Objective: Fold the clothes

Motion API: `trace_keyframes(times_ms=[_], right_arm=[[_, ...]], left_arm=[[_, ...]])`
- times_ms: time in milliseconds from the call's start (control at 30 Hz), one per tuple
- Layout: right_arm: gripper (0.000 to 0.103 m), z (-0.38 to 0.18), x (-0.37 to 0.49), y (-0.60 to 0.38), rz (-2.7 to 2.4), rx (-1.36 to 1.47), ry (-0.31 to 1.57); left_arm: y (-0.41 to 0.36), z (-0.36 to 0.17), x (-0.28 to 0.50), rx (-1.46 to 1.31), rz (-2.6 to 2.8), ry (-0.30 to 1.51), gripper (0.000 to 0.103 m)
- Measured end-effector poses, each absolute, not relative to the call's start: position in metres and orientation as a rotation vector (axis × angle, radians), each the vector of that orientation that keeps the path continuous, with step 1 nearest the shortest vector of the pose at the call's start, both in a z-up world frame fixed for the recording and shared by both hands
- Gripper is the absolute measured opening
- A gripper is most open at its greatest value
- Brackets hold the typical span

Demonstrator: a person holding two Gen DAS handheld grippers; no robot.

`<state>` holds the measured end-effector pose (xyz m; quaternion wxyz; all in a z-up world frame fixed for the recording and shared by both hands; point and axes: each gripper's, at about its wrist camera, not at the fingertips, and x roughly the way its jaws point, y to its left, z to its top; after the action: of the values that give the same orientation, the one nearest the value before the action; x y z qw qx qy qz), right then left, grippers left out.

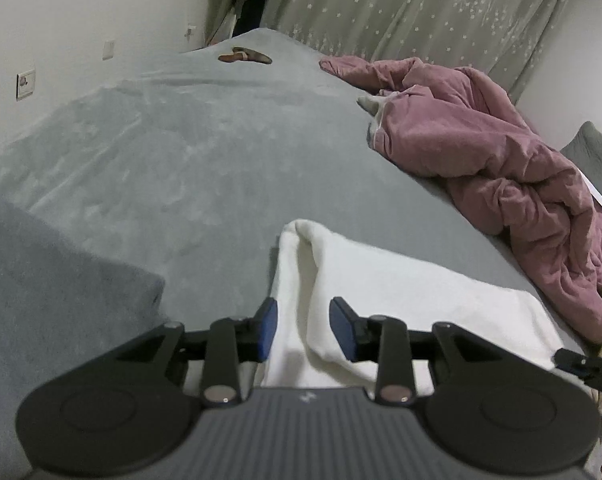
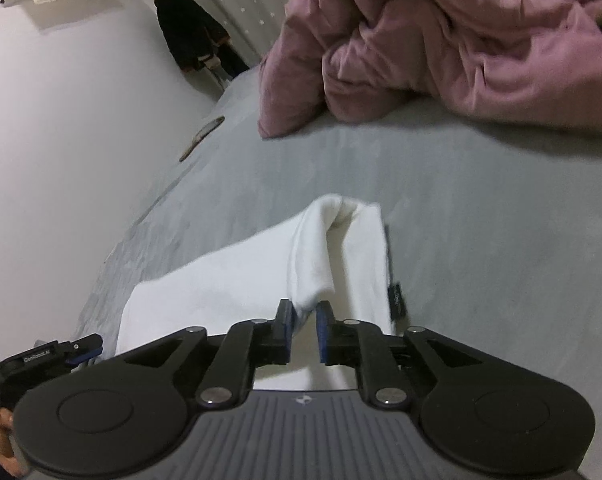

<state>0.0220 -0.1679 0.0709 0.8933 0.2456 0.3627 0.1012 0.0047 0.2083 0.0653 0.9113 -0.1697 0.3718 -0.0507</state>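
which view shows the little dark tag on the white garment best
The right wrist view: the dark tag hangs at the white garment edge, right of the right gripper. The left wrist view shows no tag.

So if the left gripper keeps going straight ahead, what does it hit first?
Probably the raised fold of the white garment, which lies between and just ahead of the open left gripper. Beyond that only grey bedding, though depth is unclear.

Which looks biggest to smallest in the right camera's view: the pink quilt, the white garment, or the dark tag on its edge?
1. pink quilt, though it runs off the frame.
2. white garment, fairly close in apparent size; it lies nearer the camera, so this order is unsure.
3. dark tag, clearly smallest.
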Motion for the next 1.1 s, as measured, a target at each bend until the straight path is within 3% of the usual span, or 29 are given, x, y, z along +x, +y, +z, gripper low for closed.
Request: trace_keyframes(times_ms=[200, 433, 533, 567, 600, 633, 700, 1100], right_arm=[[0.016, 0.066, 0.026, -0.171, 0.220, 0.558, 0.768], [0.022, 0.056, 0.032, -0.181, 0.234, 0.706, 0.766], [0.025, 0.054, 0.034, -0.179, 0.234, 0.708, 0.765], [0.025, 0.053, 0.035, -0.176, 0.229, 0.695, 0.767], [0.018, 0.052, 0.036, -0.173, 0.224, 0.682, 0.769], [0.012, 0.051, 0.036, -0.171, 0.226, 0.677, 0.770], [0.012, 0.051, 0.035, -0.171, 0.242, 0.704, 0.765], [0.011, 0.045, 0.023, -0.180, 0.260, 0.788, 0.831]], left_arm=[[0.205, 0.058, 0.021, -0.361, -0.115, 0.792, 0.039], [0.205, 0.044, 0.030, -0.403, -0.125, 0.822, 0.039], [0.201, 0.042, 0.031, -0.377, -0.126, 0.819, 0.037], [0.200, 0.041, 0.031, -0.366, -0.128, 0.820, 0.028], [0.198, 0.041, 0.031, -0.354, -0.129, 0.821, 0.018], [0.196, 0.041, 0.031, -0.342, -0.131, 0.822, 0.016], [0.193, 0.041, 0.030, -0.320, -0.134, 0.823, 0.010], [0.188, 0.047, 0.031, -0.192, -0.141, 0.826, 0.008]])
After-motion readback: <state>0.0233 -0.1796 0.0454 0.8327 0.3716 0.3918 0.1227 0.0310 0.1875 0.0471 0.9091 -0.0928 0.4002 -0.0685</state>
